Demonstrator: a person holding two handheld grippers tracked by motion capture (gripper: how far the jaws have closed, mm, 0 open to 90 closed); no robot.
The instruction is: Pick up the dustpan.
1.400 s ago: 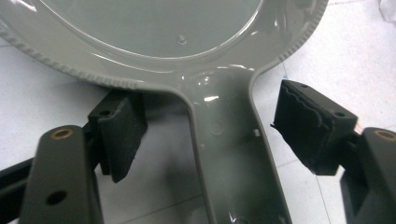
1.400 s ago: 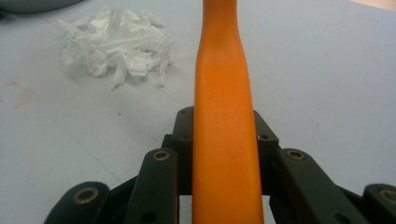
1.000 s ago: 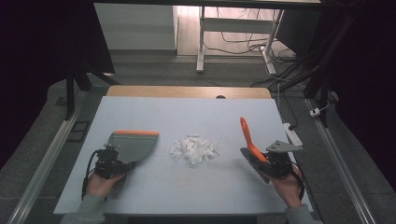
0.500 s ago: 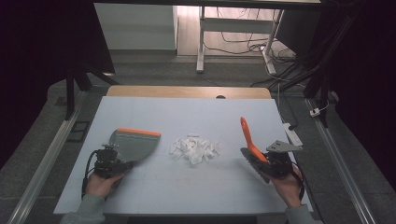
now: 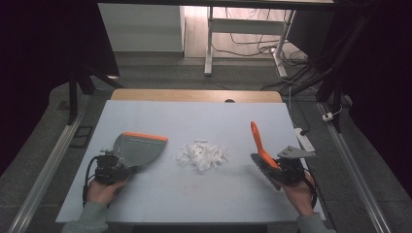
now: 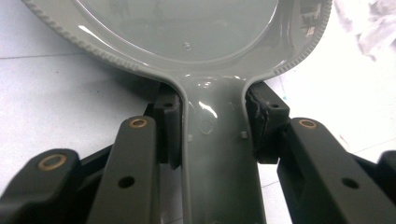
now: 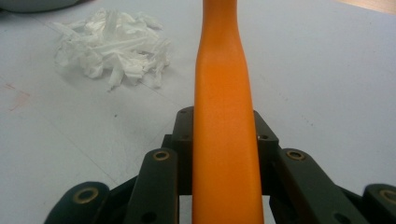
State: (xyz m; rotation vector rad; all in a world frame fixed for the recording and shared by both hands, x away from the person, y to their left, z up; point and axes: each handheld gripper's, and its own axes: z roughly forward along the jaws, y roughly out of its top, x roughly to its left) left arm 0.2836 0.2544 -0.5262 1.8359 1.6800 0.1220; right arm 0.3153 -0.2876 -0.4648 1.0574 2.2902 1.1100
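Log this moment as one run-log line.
left gripper: just closed, shut on dustpan handle | right gripper: shut on brush | paper scraps: between them, unswept

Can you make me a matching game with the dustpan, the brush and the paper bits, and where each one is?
Things:
1. dustpan
2. brush
3. paper scraps

Places or states:
A. loose in a white heap on the middle of the table, held by nothing
B. orange handle clamped in the right gripper, sticking up
C. grey handle clamped in the left gripper, orange lip facing away from the person

Pairs: 1-C, 2-B, 3-A
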